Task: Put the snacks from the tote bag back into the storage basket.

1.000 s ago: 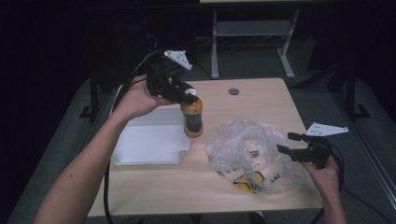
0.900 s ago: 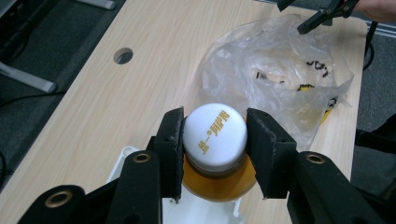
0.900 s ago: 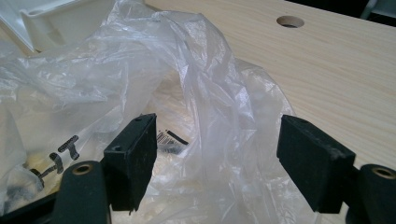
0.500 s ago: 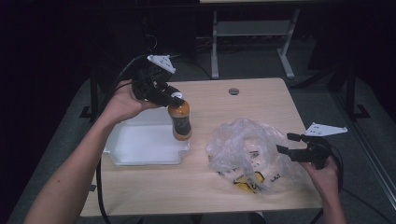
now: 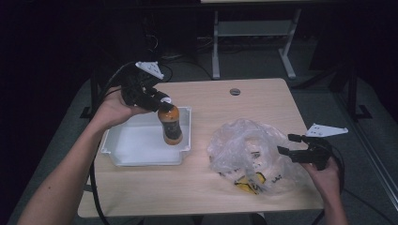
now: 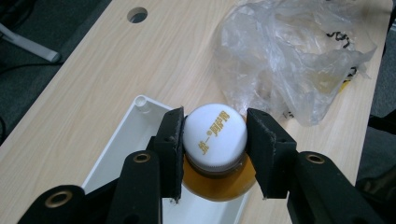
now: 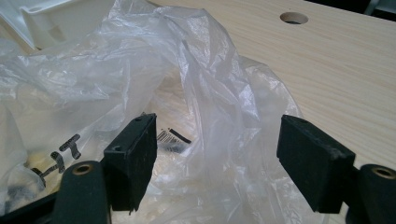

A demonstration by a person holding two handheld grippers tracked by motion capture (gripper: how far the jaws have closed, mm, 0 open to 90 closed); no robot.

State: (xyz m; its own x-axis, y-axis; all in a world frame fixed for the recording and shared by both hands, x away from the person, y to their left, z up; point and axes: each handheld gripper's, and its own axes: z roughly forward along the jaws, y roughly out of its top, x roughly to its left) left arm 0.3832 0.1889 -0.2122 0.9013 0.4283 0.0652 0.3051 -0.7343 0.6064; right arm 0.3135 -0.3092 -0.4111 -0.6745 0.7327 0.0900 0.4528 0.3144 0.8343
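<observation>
My left gripper is shut on the white cap of a bottle of orange drink. It holds the bottle upright at the right end of a white tray. I cannot tell whether the bottle's base touches the tray floor. At the table's right edge my right gripper stands open, its jaws wide apart against a crumpled clear plastic bag. In the right gripper view the film of the bag bulges in front of the open gripper, and neither pad presses on it.
A round cable hole sits in the far middle of the wooden table. Something yellow with black print lies inside the bag. A metal stand is on the floor beyond the table.
My left gripper has carried the bottle left and down, from over the bare table beside the tray to inside the tray's right end. The right gripper and bag have stayed put.
</observation>
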